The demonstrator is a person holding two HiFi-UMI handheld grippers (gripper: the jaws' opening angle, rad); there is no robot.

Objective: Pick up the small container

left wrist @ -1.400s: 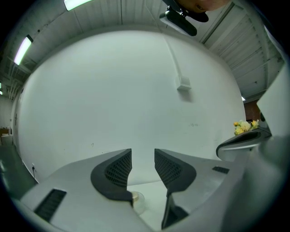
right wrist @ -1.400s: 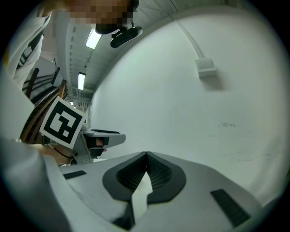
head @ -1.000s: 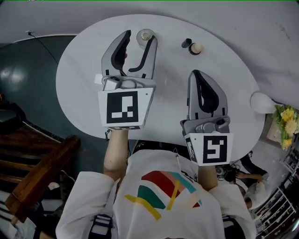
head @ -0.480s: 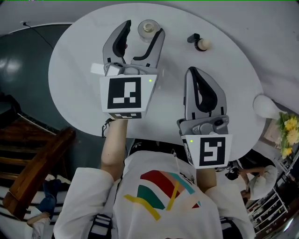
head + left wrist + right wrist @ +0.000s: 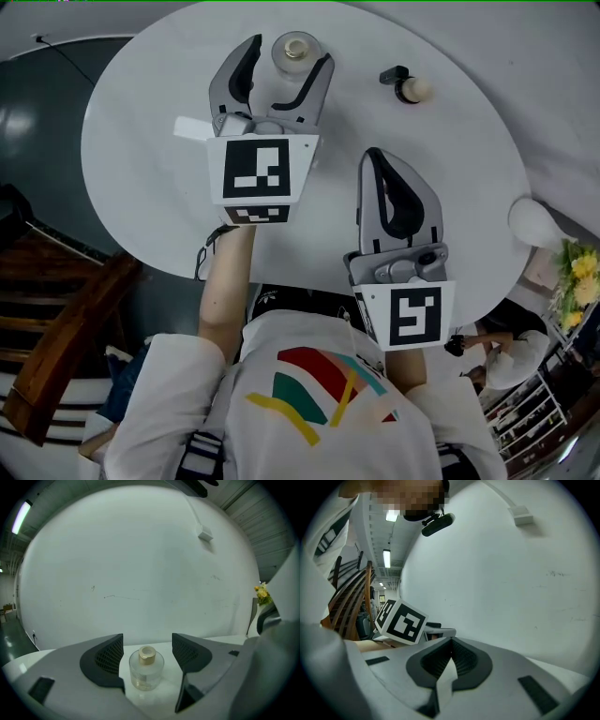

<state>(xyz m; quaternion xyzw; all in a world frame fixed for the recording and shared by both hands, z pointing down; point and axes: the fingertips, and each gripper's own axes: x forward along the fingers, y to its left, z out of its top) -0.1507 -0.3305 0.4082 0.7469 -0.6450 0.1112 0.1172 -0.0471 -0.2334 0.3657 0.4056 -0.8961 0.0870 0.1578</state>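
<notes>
small container (image 5: 295, 49), a clear glass pot with a gold cap, stands upright on the white table (image 5: 141, 187) near the far rim, 12 o'clock in the head view. The left gripper (image 5: 287, 58) brackets it. Its jaws have just been opening and now stand wide apart, with the container (image 5: 146, 672) between them and a gap on both sides. We read this as pre-grasp. To do it well, we'd keep it centred and ease in until the ribbed pads (image 5: 105, 660) face the round body below the cap, not the neck. Then close slowly: the glass looks smooth and curved, so an off-centre squeeze could tip it or squirt it out. Lift straight up. The right gripper (image 5: 375, 159), jaws together on nothing, sits at 5 o'clock of the container, well apart and not in the way. A small dark-and-cream item (image 5: 405, 84) lies at 3 o'clock of the container, clear of the near jaw; possibly a stopper, too small to tell. A white card (image 5: 190, 127) lies just beside the left gripper's body at its 9 o'clock, harmless. Nothing blocks the close.
</notes>
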